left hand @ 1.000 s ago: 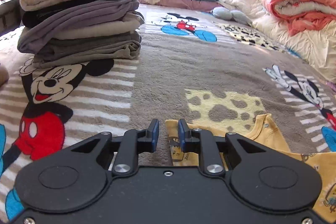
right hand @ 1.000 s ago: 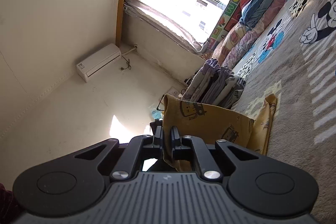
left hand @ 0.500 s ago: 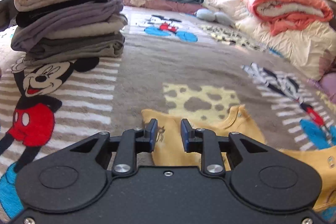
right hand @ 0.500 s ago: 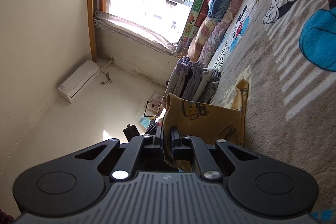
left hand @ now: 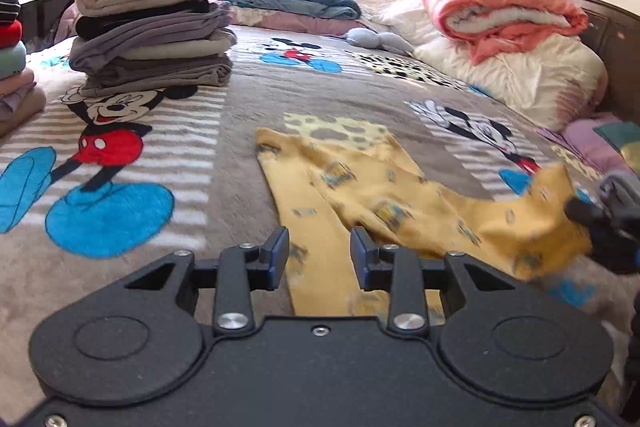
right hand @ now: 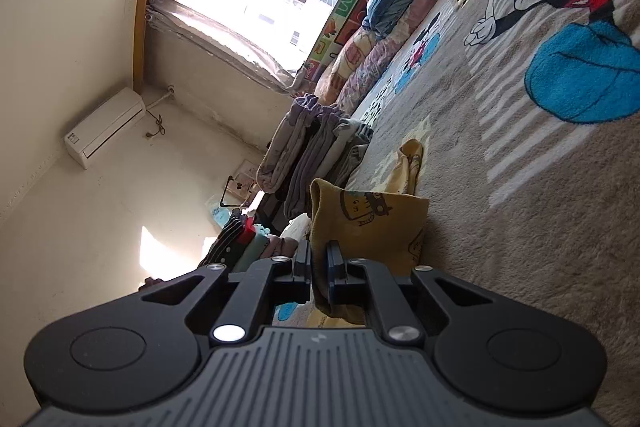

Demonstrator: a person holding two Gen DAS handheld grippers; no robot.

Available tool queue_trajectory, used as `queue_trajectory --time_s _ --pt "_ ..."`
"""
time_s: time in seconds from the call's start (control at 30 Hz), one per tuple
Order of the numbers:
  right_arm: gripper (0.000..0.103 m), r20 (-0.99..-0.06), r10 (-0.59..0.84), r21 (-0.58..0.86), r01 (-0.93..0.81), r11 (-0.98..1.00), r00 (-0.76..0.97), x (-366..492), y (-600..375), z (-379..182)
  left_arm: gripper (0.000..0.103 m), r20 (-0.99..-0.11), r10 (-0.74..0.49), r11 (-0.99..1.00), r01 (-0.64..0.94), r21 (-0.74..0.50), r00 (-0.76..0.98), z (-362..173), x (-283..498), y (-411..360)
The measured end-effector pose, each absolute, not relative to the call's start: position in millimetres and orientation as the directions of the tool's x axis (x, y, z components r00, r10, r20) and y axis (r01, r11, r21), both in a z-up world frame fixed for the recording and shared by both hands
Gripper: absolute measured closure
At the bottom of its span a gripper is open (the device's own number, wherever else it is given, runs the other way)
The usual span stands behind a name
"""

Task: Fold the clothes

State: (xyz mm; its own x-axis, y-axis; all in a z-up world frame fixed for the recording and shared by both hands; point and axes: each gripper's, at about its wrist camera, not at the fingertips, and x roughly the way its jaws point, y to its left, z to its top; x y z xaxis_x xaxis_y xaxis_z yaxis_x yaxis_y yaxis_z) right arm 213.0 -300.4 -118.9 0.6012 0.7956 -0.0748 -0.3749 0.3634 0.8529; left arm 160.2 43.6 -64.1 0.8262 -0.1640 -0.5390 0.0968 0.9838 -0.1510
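**Risk: one-sided hold, cloth bunching**

Yellow garment [left hand: 384, 203] half spread on blanket [left hand: 224, 147], near middle of bed, printed side up, folds overlapping near centre. One end lifted off blanket toward right edge of left view, pinched there by right gripper [right hand: 319, 269]. Jaws nearly shut, edge of cloth clamped between pads, confirmed in right view. Left gripper [left hand: 319, 254] low over near strip of garment, jaws opening, cloth below the gap but no pad pressing on it. No grip on left side, then.

Likely faults, judged from this:
- Only one corner held. Any pull from right drags whole garment across fuzzy blanket, bunching instead of flattening.
- Thin bite in right jaws, hem only. Could slip out under tug, dropping lifted end in a heap.
- Overlapping layers under left jaws. Closing here could catch two layers, or blanket pile with them, giving crooked fold or lifting blanket.
- Left view blurred on the cloth, so true edge hard to place; bad pick point probable.
- Stack [left hand: 152, 35] of folded clothes standing well apart at far left, second pile [left hand: 16, 75] at left edge. Little danger to either now; wide sweep leftward with trailing cloth could clip them.

Fold itself not begun, by the look of it; garment needs squaring first.
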Motion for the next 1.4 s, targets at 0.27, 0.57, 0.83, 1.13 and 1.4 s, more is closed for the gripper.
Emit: queue_trajectory --time_s 0.27,0.57,0.83,1.13,1.4 --pt "0.091 -0.107 0.744 0.758 -0.430 0.490 0.659 193.3 -294.3 -110.3 0.060 -0.587 -0.186 0.979 0.101 -0.175 0.788 -89.5 147.1 44.8" --pt "0.091 -0.153 0.655 0.648 -0.425 0.632 0.740 178.7 -286.2 -90.3 0.061 -0.554 -0.255 0.966 0.183 -0.183 0.793 -72.5 119.7 42.8" --pt "0.091 -0.190 0.613 0.425 -0.498 0.756 0.767 150.0 -249.6 -58.4 0.060 -0.553 -0.377 0.921 0.238 -0.308 0.743 -72.9 124.6 52.6" --pt "0.091 -0.200 0.585 0.442 -0.461 0.769 0.786 135.3 -242.0 -64.4 0.069 -0.511 -0.243 0.943 0.077 -0.323 0.825 -66.6 191.1 75.6" --pt "0.091 -0.251 0.595 0.435 -0.461 0.774 0.764 147.8 -232.4 -80.0 0.100 -0.575 -0.246 0.851 -0.110 -0.514 0.781 -106.8 233.4 109.4"
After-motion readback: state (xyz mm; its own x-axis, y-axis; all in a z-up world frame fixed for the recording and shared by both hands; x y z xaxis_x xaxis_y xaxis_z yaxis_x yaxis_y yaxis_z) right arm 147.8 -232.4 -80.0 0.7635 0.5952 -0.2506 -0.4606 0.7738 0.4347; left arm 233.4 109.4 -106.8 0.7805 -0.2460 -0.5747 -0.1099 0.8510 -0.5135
